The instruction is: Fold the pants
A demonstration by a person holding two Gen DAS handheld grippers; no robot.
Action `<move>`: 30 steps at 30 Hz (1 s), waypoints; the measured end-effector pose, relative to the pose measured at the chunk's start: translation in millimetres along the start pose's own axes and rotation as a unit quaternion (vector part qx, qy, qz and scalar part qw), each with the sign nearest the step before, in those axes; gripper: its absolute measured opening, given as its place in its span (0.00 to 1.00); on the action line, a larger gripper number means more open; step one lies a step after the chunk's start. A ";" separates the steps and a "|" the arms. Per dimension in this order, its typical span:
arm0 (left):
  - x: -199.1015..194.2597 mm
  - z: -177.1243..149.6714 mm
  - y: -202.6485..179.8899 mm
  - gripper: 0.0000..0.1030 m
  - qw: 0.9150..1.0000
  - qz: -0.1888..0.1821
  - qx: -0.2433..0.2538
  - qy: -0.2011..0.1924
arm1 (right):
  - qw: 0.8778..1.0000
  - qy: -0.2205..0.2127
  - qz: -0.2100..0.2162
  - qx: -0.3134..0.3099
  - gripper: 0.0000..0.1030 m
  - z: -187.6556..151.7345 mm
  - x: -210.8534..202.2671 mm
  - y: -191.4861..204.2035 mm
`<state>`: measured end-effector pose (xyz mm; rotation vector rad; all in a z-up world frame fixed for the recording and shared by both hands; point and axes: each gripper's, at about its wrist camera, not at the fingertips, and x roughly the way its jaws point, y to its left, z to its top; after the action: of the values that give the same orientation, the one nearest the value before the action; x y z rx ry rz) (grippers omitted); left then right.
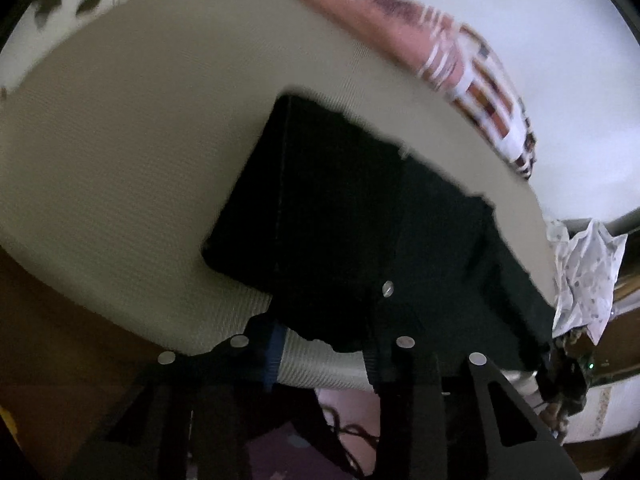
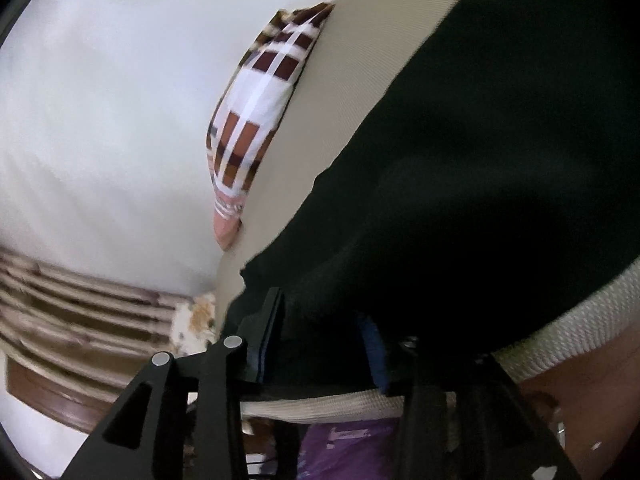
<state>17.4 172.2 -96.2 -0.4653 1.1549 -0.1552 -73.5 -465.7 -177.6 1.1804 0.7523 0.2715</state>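
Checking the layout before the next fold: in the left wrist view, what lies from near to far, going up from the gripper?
Left gripper → dark pants → beige mattress → pink and checked bedding → white wall.

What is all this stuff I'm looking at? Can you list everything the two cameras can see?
Pants: one, black, partly folded, lying on the mattress.
Mattress: one, beige, ribbed cover, under the pants.
Checked cloth: one, white with brown and maroon squares, at the mattress's far edge by the wall.
Wall: white, behind the mattress.
Crumpled paper: one, white with small specks, past the mattress's right end in the left view.
Left tool: one, black with blue pads, at the near edge of the pants.
Right tool: one, black with blue pads, jaws on either side of the pants' near edge.
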 end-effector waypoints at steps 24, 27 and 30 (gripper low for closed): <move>-33.4 39.2 -0.3 0.31 0.999 -0.016 0.010 -0.049 | 0.987 -0.093 0.023 0.127 0.62 23.1 -67.7 -69.9; -35.6 41.0 -8.0 0.31 0.998 0.001 0.036 -0.056 | 0.994 -0.076 -0.008 0.076 0.64 23.2 -50.1 -48.0; -28.6 40.7 -11.4 0.31 0.997 0.016 0.047 -0.052 | 0.994 -0.093 -0.038 0.051 0.65 28.4 -42.3 -37.2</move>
<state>44.0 183.2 -54.0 -0.3680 1.0471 -0.1554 -92.7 -524.5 -189.9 1.2513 0.6521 0.0587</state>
